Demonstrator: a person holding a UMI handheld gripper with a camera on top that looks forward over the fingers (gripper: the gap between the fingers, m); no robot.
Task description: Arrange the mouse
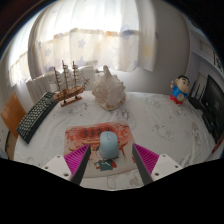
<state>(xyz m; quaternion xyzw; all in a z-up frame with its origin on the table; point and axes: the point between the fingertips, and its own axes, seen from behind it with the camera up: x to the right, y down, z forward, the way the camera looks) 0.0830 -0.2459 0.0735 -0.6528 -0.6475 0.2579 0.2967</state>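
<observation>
A light blue mouse (pixel 105 142) lies on a reddish patterned mouse pad (pixel 80 133) on the white tablecloth. My gripper (pixel 112 152) is open, and the mouse sits between the two fingers with a gap at either side. The pink pads (pixel 68 160) show on the inner faces of both fingers, low beside the mouse pad. The near end of the mouse rests by a dark mark on the mouse pad, just ahead of the fingers' roots.
Beyond the mouse pad stand a wooden model ship (pixel 68 82) and a white crumpled lump (pixel 108 90). A dark keyboard (pixel 38 115) lies off to the left of them. A small doll (pixel 180 91) and a dark screen (pixel 213 100) stand at the right. Curtains hang behind.
</observation>
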